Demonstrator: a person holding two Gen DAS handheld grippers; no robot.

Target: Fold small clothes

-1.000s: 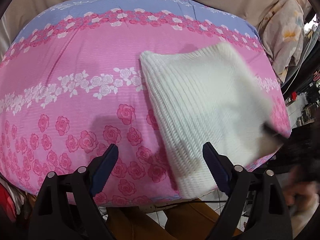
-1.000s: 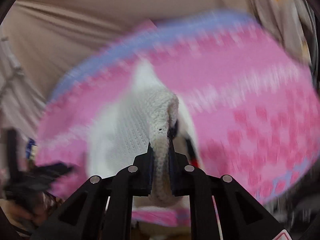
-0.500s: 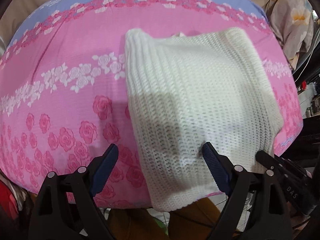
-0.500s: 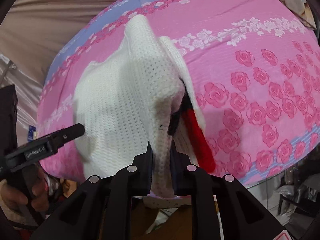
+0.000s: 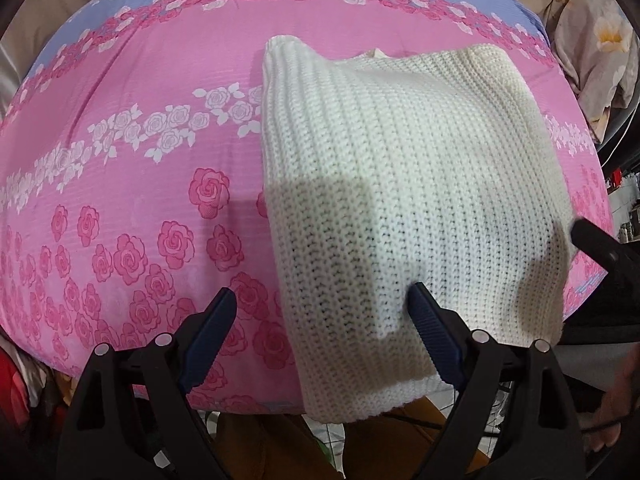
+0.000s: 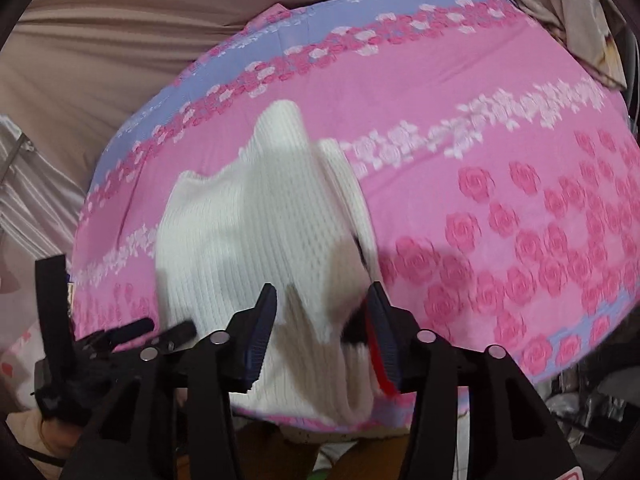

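Note:
A white knitted garment [image 5: 400, 184] lies folded on the pink rose-print bedcover [image 5: 128, 128], its near hem hanging over the front edge. My left gripper [image 5: 320, 304] is open and empty just above the garment's near left part. In the right wrist view the same garment [image 6: 248, 232] lies bunched, with a red and black patch at its near right edge. My right gripper [image 6: 322, 300] is open over the garment's near end and holds nothing. The left gripper [image 6: 160, 330] shows at lower left there.
The bedcover [image 6: 480, 140] has a blue band along its far side. Beige fabric [image 6: 100, 52] lies behind it. A floral cloth [image 5: 596, 64] hangs at the far right. The floor shows below the front edge.
My right gripper has opened and let go of the white garment, which has dropped onto the bedcover. My left gripper stays open and has moved closer over the garment.

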